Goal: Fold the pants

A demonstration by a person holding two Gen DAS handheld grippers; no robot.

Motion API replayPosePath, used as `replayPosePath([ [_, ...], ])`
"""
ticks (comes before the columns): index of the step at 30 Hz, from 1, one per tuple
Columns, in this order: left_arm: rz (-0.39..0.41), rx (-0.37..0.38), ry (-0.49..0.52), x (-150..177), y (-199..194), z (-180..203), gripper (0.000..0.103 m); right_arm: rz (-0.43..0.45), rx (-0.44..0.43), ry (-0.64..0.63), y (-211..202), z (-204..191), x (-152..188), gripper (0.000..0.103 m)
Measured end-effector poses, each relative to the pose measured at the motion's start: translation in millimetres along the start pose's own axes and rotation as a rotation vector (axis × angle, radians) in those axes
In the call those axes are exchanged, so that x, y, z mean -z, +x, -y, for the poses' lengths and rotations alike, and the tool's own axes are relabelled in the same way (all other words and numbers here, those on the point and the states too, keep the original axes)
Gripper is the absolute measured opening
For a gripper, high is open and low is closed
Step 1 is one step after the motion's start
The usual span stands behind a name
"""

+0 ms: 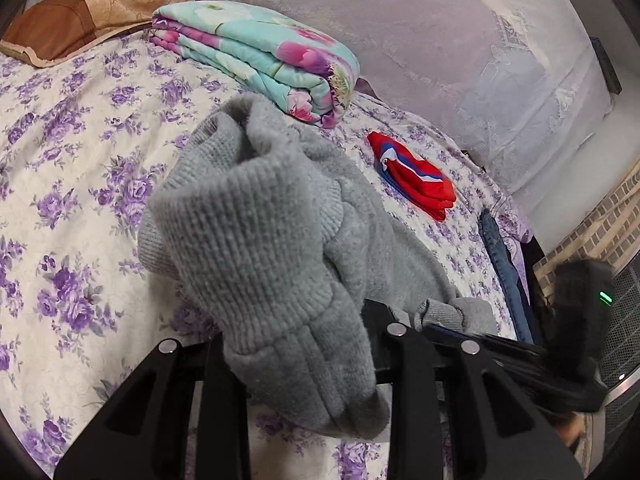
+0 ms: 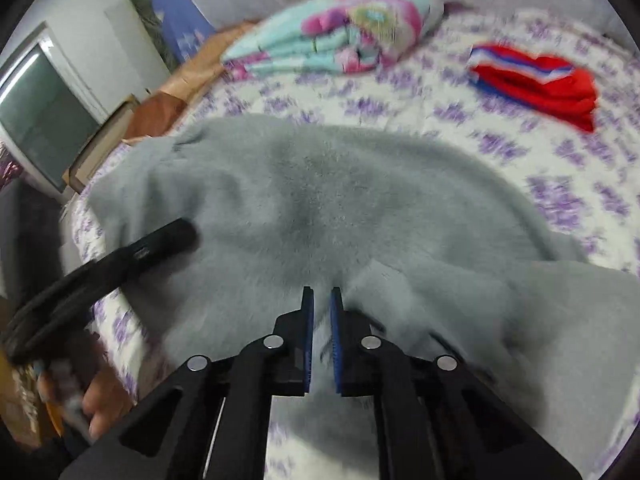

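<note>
Left gripper (image 1: 304, 360) clamps the ribbed cuff of the grey pants (image 1: 256, 248), lifted nearest the camera. Right gripper (image 2: 321, 300), jaws narrow and empty, points at the pants body spread crosswise beyond on the bed (image 2: 560, 200)

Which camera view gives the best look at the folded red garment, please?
The left wrist view: the red garment is sharp there, showing its folded layers. The right wrist view shows it too, but smeared by motion blur.
</note>
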State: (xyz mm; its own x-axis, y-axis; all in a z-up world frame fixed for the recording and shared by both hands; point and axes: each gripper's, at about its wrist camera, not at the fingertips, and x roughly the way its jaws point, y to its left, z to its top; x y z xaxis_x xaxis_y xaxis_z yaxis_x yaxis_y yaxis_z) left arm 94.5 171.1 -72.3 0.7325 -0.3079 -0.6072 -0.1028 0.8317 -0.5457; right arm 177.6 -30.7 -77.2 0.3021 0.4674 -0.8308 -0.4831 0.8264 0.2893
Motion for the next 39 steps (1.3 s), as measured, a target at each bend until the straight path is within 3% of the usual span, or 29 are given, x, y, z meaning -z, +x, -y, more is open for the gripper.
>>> replayPosePath([
  [4,-0.02,-0.004,-0.008,-2,6,-6,0.027,-0.111,-0.013,0.047,49,2,-4,0.005],
  [6,-0.027,-0.042,-0.004,-1,12,-6,0.027,-0.1,0.01,0.025,48,-4,-3,0.004],
  [8,-0.025,-0.037,-0.009,-3,12,-7,0.027,-0.083,-0.02,0.026,33,-6,-2,0.006],
  [13,-0.024,-0.057,0.015,-5,9,1,0.027,0.087,-0.091,0.054,-48,8,10,0.006],
  [18,-0.011,-0.079,0.081,-5,0,28,0.027,0.25,-0.065,0.15,-124,61,59,0.006],
  [27,-0.094,-0.086,0.388,16,3,168,0.026,0.431,-0.015,0.383,-192,163,153,0.006],
  [31,-0.196,-0.068,0.482,45,37,228,0.026,0.448,-0.028,0.41,-200,185,178,0.006],
  [34,-0.279,-0.068,0.527,69,73,251,0.026,0.441,-0.042,0.43,-195,197,191,0.006],
  [36,-0.349,-0.081,0.533,84,100,254,0.029,0.425,-0.057,0.448,-189,204,199,0.007],
  [37,-0.394,-0.093,0.545,93,118,255,0.035,0.412,-0.063,0.457,-184,206,201,0.009],
  [39,-0.42,-0.081,0.558,105,132,256,0.06,0.375,-0.068,0.479,-173,213,205,0.009],
])
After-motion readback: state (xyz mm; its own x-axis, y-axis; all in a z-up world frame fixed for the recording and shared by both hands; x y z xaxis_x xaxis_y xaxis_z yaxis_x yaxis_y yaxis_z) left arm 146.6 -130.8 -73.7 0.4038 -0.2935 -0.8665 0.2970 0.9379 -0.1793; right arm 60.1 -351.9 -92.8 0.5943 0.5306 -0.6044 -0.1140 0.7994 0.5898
